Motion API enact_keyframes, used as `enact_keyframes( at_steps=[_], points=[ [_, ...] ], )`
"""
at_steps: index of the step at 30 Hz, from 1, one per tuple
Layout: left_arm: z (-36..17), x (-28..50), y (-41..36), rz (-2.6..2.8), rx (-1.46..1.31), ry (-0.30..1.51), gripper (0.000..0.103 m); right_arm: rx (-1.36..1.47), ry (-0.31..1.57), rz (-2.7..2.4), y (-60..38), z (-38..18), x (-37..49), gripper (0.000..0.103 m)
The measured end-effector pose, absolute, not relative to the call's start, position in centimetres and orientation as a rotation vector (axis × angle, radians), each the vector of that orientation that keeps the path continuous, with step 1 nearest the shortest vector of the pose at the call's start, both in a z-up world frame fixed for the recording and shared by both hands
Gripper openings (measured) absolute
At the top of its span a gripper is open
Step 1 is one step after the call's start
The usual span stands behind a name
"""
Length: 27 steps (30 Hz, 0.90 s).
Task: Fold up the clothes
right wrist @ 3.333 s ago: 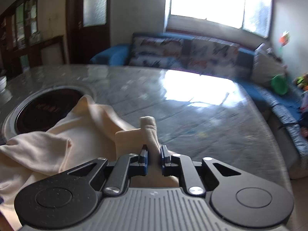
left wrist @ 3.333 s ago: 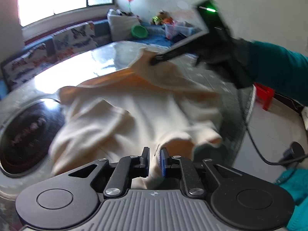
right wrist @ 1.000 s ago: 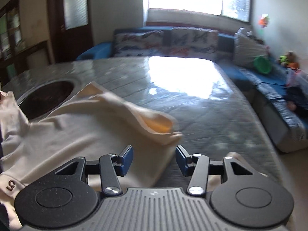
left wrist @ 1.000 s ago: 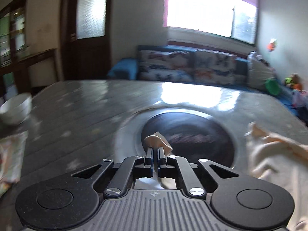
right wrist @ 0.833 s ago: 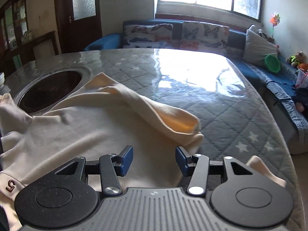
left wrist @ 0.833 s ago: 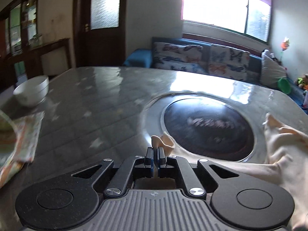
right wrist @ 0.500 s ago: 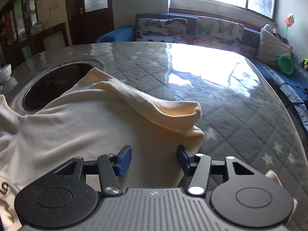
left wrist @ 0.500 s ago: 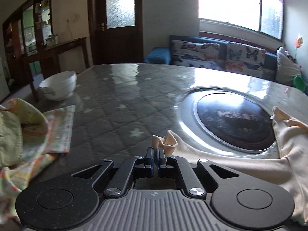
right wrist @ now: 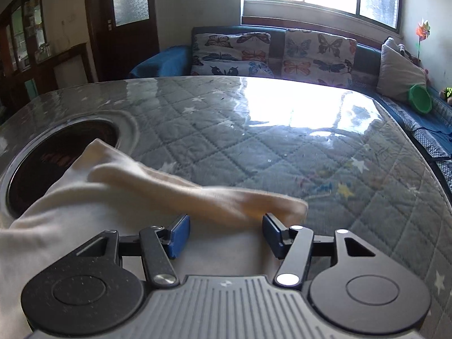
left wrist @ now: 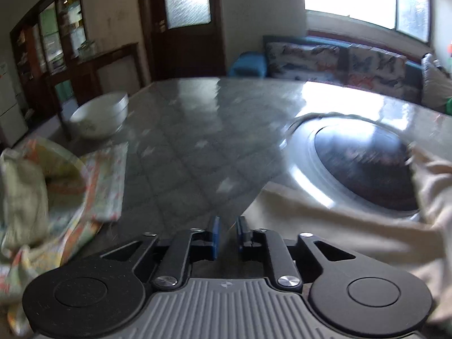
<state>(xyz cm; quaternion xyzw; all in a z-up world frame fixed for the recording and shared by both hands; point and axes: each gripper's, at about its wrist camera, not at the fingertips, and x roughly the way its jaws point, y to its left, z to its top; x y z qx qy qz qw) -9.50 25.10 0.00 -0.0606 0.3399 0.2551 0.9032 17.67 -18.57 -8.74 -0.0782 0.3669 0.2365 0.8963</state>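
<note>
A cream garment (right wrist: 84,206) lies spread on the grey quilted table (right wrist: 254,147); its folded sleeve (right wrist: 226,200) runs across just beyond my right gripper (right wrist: 223,233), which is open and empty over the cloth. In the left wrist view the same garment (left wrist: 325,226) stretches to the right, over the rim of a dark round inset (left wrist: 364,166). My left gripper (left wrist: 226,233) is open a little, with nothing between its jaws; the garment's edge lies just to its right.
A white bowl (left wrist: 99,118) stands at the far left of the table. A pile of patterned clothes (left wrist: 48,192) lies at the left edge. A sofa with butterfly cushions (right wrist: 271,53) runs behind the table. The table's right edge (right wrist: 432,186) drops off.
My left gripper has let go of the garment corner it pinched and its jaws have parted. My right gripper stayed open and came lower and closer to the folded sleeve.
</note>
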Motion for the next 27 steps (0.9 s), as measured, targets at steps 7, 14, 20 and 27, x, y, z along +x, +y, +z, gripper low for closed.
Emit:
enact_keyframes(
  at_steps=[7,14,20,27],
  points=[
    [1.3,-1.3,19.0,0.218,-0.044,0.670,0.037,-0.112,0.748,0.470,-20.3,-7.3,18.1,0.059],
    [-0.6,8.1,13.7,0.047,0.043,0.708,0.037,-0.107,0.782,0.443,-22.0,-7.0,18.2,0.055],
    [-2.8,12.9,12.3,0.042,0.035,0.764,0.037,-0.094,0.812,0.416,-22.4,-7.6,18.9,0.052],
    [-3.7,14.6,12.0,-0.015,0.039,0.744,0.007,-0.115,0.818,0.433,-21.2,-8.6,20.2,0.027]
  ],
)
